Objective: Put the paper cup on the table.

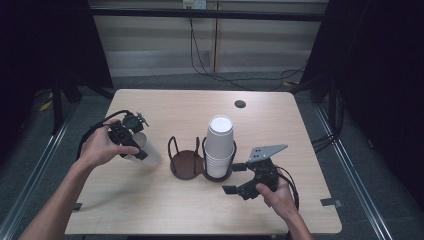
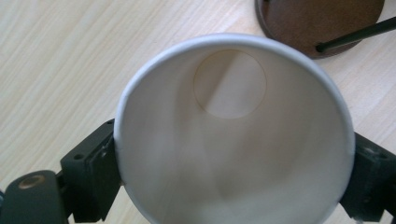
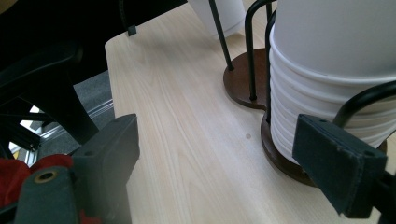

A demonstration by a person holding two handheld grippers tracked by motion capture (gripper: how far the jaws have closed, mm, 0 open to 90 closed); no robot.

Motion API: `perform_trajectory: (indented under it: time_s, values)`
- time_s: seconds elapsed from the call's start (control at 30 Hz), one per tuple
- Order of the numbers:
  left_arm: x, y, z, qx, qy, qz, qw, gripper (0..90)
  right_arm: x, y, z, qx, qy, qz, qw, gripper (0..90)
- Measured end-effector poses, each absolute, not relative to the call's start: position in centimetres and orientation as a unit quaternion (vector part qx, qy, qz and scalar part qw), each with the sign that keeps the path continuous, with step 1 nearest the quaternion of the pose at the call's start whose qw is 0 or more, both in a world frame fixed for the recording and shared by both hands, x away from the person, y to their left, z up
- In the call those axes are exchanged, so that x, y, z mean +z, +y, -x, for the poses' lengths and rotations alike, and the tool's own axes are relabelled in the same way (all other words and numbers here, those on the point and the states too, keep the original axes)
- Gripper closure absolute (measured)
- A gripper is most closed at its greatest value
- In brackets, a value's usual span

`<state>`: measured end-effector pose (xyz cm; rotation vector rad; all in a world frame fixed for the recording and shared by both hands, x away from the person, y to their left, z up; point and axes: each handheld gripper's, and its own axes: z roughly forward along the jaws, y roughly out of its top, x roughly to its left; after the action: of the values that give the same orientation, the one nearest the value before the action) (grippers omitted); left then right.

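Pale wood desk [image 1: 150, 200] under me. My left claw [image 1: 131, 143] clasps a single white paper cup [image 1: 146, 148] by its rim, left of the wire cup holder [image 1: 186, 162]. My right claw [image 1: 239, 178] stands wide and empty beside the stacked cups [image 1: 219, 147].

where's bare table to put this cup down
Free: the far stretch of the table behind the cup holder, up to the dark hole, and the near strip between both forearms. Crowded: the middle, where the held cup, the holder and the cup stack sit close together.
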<state>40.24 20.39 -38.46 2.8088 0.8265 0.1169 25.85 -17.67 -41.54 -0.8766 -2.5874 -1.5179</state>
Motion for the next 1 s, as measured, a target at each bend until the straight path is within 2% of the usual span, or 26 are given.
perform_trajectory:
  time_s: [0.1, 0.3, 0.73, 1.0]
  values:
    - [-38.7, 19.9, -40.3, 0.05, 0.284, -0.951, 0.115, 10.3, -41.5, -17.7, -25.8, -0.488, -0.827, 0.279, 0.012, 14.9]
    - [-39.5, 18.9, -40.2, 0.061, 0.28, -0.953, 0.095, 8.3, -41.6, -17.6, -25.8, -0.483, -0.83, 0.277, 0.017, 14.8]
    - [-40.4, 18.1, -40.7, 0.055, 0.279, -0.955, 0.087, 5.9, -41.7, -17.6, -25.8, -0.48, -0.832, 0.278, 0.016, 14.8]
    - [-40.9, 17.9, -40.6, 0.052, 0.269, -0.955, 0.11, 6.9, -41.7, -17.6, -25.8, -0.481, -0.832, 0.277, 0.015, 14.8]
